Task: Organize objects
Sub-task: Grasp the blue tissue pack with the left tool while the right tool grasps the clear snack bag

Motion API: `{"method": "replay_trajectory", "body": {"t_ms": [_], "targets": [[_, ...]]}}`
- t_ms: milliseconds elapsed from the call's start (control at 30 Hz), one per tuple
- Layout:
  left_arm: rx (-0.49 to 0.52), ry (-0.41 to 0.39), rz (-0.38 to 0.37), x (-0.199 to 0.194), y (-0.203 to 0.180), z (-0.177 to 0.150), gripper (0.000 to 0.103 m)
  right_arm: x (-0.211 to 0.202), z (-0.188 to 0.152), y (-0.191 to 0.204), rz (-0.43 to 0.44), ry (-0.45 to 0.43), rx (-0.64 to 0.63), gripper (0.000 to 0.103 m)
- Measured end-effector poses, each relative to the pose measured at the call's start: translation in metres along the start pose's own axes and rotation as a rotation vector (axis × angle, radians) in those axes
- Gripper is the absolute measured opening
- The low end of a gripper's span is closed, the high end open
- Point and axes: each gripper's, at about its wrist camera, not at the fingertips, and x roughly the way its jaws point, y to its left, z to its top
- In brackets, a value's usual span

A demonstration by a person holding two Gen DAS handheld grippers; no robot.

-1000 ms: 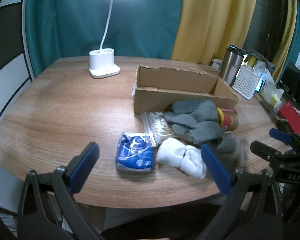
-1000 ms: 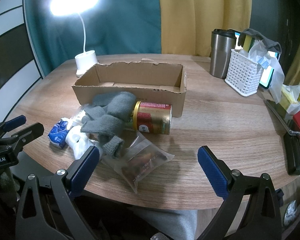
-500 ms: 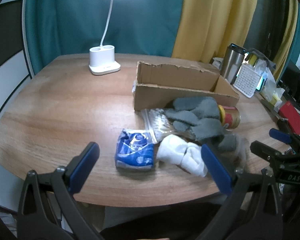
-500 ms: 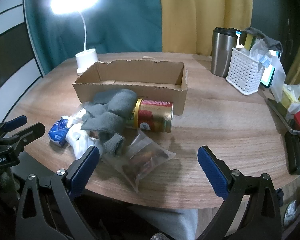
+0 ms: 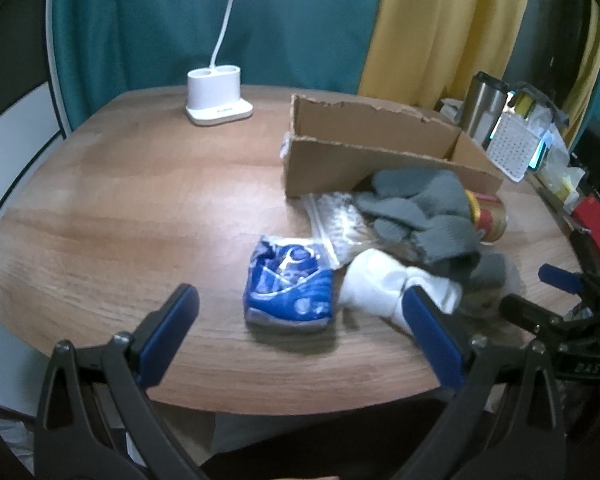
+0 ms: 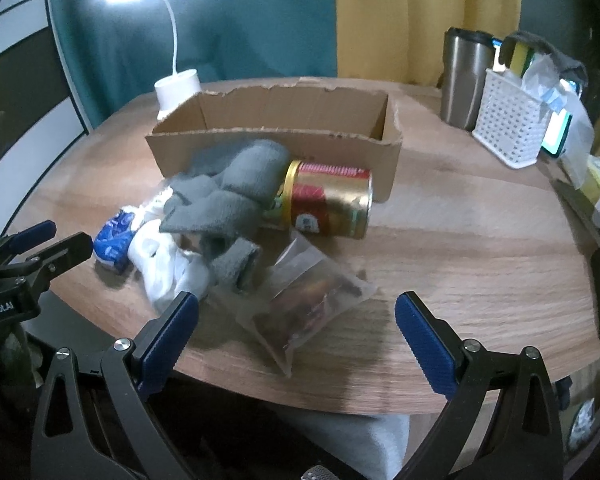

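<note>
Roughly, by label:
Left gripper (image 5: 300, 320): jaws spread wide and holding nothing, low over the near table (image 5: 120, 208) edge, facing one blue packet (image 5: 288, 284).
Right gripper (image 6: 296, 332): jaws released, bracketing one clear bag (image 6: 312, 300) of dark bits.
Pile: grey socks (image 6: 228, 192) draped over one gold-and-red can (image 6: 328, 204) lying on its side; white socks (image 5: 384, 284) just beside the blue packet; a second clear bag (image 5: 336, 220) under the grey socks.
Box: one cardboard box (image 6: 276, 128), open, behind the pile and touching it.
Surroundings: one lamp base (image 5: 219, 96), one steel tumbler (image 6: 466, 80), one white basket (image 6: 512, 128).

bare table (image 5: 120, 208) left, sock pile (image 6: 224, 200) blocking box (image 6: 276, 120)
</note>
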Motion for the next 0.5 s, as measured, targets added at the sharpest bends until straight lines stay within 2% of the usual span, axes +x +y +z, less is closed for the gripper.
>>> {"method": "replay_trajectory", "body": {"t_ms": [300,500], "targets": [[0.009,0.051,0.033,0.027,0.010,-0.002,0.102,0.018,0.001,0.001,0.019,0.029,0.023,0.100],[0.041,0.087,0.056,0.043,0.013,-0.002,0.102,0.030,-0.002,-0.002,0.000,0.058,0.029,0.100]]}}
